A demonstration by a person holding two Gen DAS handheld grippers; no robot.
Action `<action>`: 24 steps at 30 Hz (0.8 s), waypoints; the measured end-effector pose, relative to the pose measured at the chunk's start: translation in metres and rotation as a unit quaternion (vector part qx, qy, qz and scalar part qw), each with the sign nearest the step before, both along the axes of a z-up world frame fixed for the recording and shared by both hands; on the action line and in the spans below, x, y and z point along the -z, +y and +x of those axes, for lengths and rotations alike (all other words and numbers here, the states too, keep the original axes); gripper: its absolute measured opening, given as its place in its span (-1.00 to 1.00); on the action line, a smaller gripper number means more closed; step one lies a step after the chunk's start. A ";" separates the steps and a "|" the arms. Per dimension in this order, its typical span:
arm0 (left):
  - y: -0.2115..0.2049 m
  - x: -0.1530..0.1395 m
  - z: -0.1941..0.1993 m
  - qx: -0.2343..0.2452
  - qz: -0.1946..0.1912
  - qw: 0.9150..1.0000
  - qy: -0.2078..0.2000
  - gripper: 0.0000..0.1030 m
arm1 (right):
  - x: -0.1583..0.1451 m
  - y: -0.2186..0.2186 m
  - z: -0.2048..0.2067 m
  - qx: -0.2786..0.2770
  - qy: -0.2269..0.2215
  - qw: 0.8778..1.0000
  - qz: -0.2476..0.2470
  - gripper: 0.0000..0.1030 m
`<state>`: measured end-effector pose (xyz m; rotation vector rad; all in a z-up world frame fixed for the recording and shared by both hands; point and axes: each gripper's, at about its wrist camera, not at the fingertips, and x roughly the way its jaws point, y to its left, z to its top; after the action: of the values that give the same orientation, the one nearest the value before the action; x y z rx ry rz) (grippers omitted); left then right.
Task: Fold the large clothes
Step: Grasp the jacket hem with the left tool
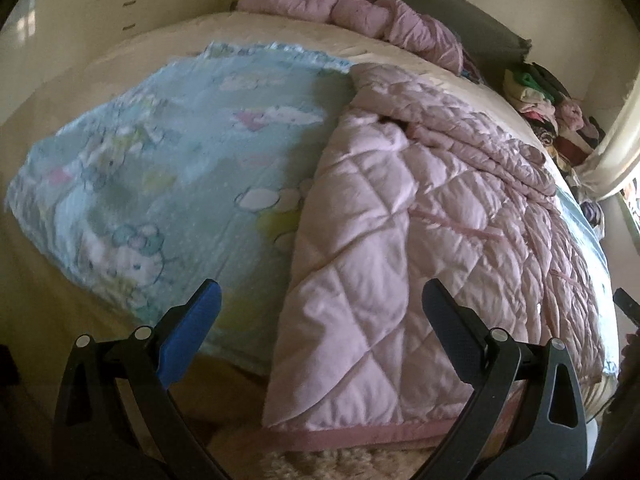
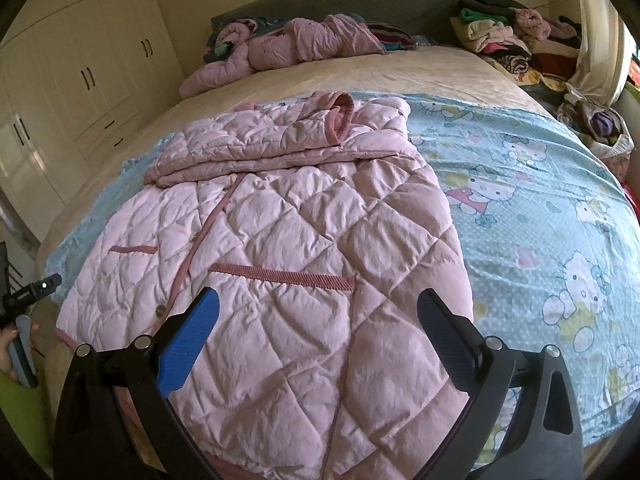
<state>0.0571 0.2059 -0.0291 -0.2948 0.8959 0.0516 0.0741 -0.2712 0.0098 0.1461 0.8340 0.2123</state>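
A pink quilted jacket (image 2: pixel 304 240) lies on a light blue cartoon-print blanket (image 2: pixel 540 208) on the bed, with both sleeves folded across its upper part. Its hem hangs over the near bed edge (image 1: pixel 360 360). My left gripper (image 1: pixel 320 308) is open and empty, hovering over the hem at the jacket's left side. My right gripper (image 2: pixel 318 312) is open and empty, just above the lower front of the jacket near a pocket (image 2: pixel 280 274). The left gripper also shows at the far left in the right wrist view (image 2: pixel 36 286).
A second pink garment (image 2: pixel 280 48) lies bunched by the grey headboard (image 2: pixel 360 0). A heap of mixed clothes (image 2: pixel 512 40) sits at the far right of the bed. White wardrobes (image 2: pixel 80 72) stand on the left. A shaggy rug (image 1: pixel 340 464) lies below the bed edge.
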 end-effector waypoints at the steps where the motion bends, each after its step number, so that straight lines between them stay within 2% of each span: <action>1: 0.002 0.003 -0.001 0.000 -0.004 1.000 0.003 0.83 | 0.000 0.000 0.000 0.000 0.000 1.000 0.001 0.92; 6: -0.001 0.022 -0.003 0.022 -0.040 0.999 0.019 0.83 | 0.004 -0.003 -0.002 0.002 0.004 1.000 0.002 0.92; 12: -0.004 0.033 0.001 0.040 -0.065 0.997 0.028 0.81 | 0.007 -0.008 -0.005 0.007 0.007 1.000 0.000 0.92; 17: -0.006 0.045 0.002 0.046 -0.072 0.995 0.060 0.59 | 0.008 -0.014 -0.007 0.011 0.007 1.000 0.002 0.92; 19: -0.011 0.047 0.002 0.060 -0.063 0.994 0.068 0.35 | 0.010 -0.016 -0.009 0.011 0.011 1.000 0.002 0.92; 23: -0.019 0.047 -0.001 0.077 -0.045 0.994 0.064 0.17 | 0.016 -0.021 -0.013 0.010 0.020 1.000 -0.002 0.92; 24: -0.023 0.045 -0.004 0.082 -0.035 0.995 0.055 0.07 | 0.018 -0.023 -0.015 0.010 0.023 1.000 -0.001 0.92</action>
<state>0.0529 0.1829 -0.0738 -0.2840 1.0298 -0.1168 0.0593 -0.2944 -0.0082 0.1582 0.8782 0.1890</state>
